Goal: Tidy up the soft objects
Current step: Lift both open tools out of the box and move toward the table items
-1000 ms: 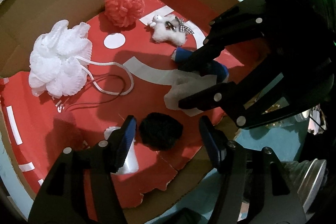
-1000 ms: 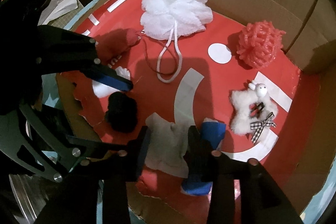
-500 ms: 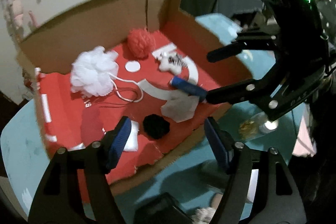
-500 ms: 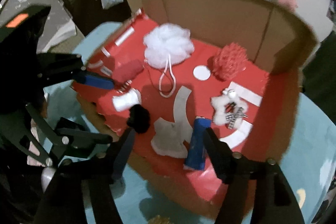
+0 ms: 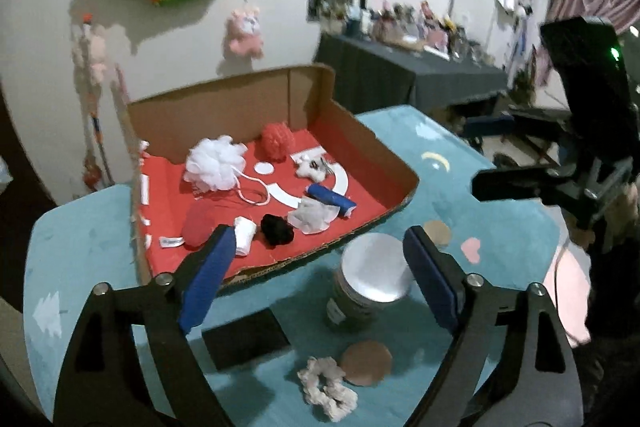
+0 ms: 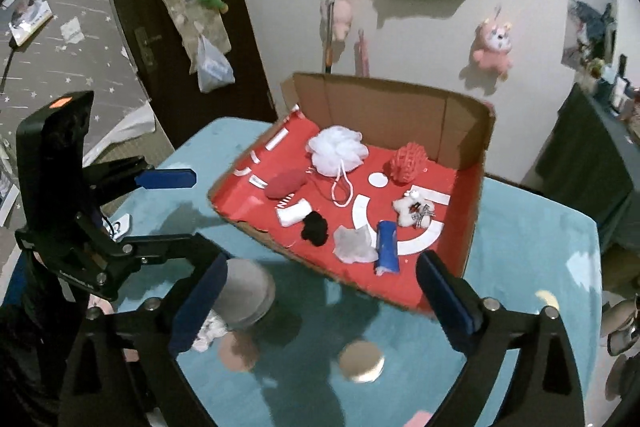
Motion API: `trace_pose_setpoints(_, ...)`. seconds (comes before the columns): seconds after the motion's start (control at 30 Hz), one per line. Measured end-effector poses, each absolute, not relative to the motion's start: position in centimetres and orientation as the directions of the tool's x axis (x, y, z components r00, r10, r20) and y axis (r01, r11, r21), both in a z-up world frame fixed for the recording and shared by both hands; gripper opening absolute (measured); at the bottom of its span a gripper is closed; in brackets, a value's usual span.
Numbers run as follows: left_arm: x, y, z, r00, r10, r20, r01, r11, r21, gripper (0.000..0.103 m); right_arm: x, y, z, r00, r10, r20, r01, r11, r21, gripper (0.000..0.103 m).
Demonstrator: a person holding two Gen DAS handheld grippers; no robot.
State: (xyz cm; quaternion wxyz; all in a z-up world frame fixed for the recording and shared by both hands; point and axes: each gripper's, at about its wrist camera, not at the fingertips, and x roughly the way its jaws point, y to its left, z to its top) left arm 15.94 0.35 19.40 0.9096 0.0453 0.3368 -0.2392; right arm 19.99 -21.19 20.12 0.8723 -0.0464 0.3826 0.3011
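A cardboard box (image 5: 394,167) with a red lining holds a white bath pouf (image 5: 216,163), a red pouf (image 5: 277,140), a small white plush (image 5: 312,167), a blue roll (image 5: 332,198), a grey-white cloth (image 5: 314,217), a black pompom (image 5: 277,230), a white roll (image 5: 244,233) and a red soft lump (image 5: 198,227). A pale scrunchie (image 5: 326,387) lies on the table in front. My left gripper (image 5: 318,239) hangs above the table short of the box, jaws opening, nothing between them. My right gripper (image 6: 322,263) is likewise back from the box (image 6: 476,211), opening and empty.
On the teal tablecloth (image 5: 80,251) stand a metal-lidded jar (image 5: 372,283), a flat black slab (image 5: 244,337) and round cork coasters (image 5: 366,363). A dark cluttered side table (image 5: 400,67) stands behind. Plush toys and a green bag hang on the wall.
Both grippers pulled back and up out of the box and their jaws widened. The black pompom, grey cloth and blue roll stayed on the red lining.
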Motion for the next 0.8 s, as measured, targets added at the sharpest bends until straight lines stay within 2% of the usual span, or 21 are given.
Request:
trace_pose_setpoints(0.33, 7.4, 0.0, 18.2, 0.824, -0.315, -0.472, 0.351, 0.936, -0.012, 0.096, 9.7, -22.2, 19.8, 0.736, 0.397, -0.549, -0.444, 0.895, 0.052, 0.103)
trace_pose_setpoints(0.43, 5.7, -0.3, 17.2, 0.838, -0.308, -0.451, 0.336, 0.942, -0.018, 0.096, 7.4, -22.3, 18.9, 0.783, 0.367, -0.502, -0.399, 0.916, 0.047, 0.103)
trace_pose_setpoints(0.8, 2.7, 0.0, 13.0, 0.877, -0.214, -0.430, 0.225, 0.974, -0.024, 0.096, 3.2, -22.0, 13.6, 0.853, 0.252, -0.458, -0.272, 0.962, 0.021, 0.103)
